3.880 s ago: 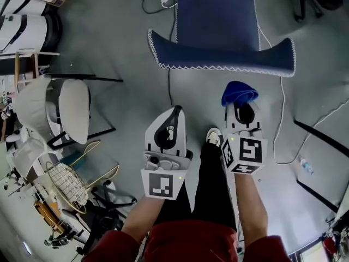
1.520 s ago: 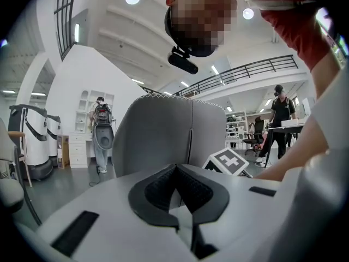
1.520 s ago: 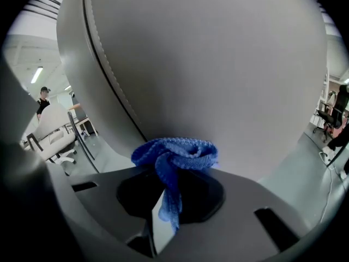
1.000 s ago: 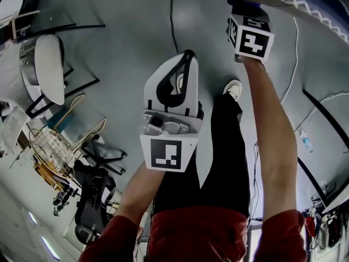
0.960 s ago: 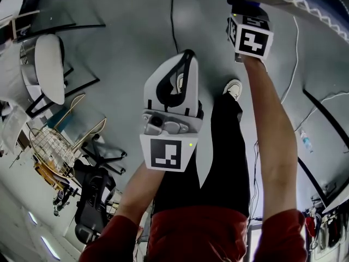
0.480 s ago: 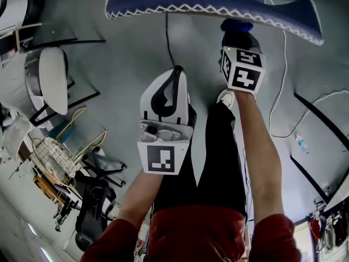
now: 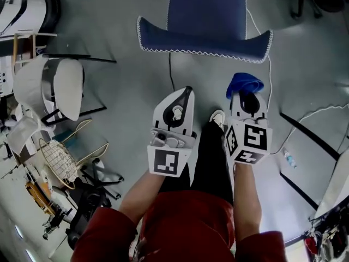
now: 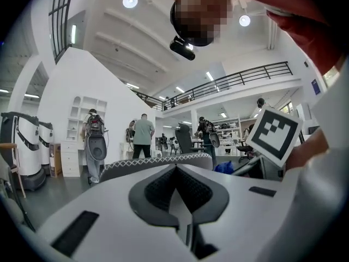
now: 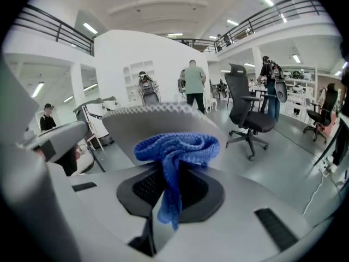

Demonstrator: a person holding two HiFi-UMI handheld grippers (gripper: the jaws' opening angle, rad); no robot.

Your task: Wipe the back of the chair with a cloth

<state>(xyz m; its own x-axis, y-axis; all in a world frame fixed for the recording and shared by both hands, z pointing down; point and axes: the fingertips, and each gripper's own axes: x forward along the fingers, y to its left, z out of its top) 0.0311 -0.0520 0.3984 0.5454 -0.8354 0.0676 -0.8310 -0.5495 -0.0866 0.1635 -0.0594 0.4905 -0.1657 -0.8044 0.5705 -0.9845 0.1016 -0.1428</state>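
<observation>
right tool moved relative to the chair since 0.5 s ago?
Yes. The right tool, shut on the blue knitted cloth, has drawn back from the blue fabric chair; grey floor now shows between them.

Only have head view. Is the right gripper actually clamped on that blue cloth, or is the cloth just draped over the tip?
Observer: Clamped. In the right gripper view the right gripper has its jaws shut on the blue cloth. Most of the cloth is bunched above the jaws, and one tail hangs down between them.
Operator: Left one carrying anything?
Observer: No. The left gripper view shows the left gripper with its jaws together and nothing between them.
</observation>
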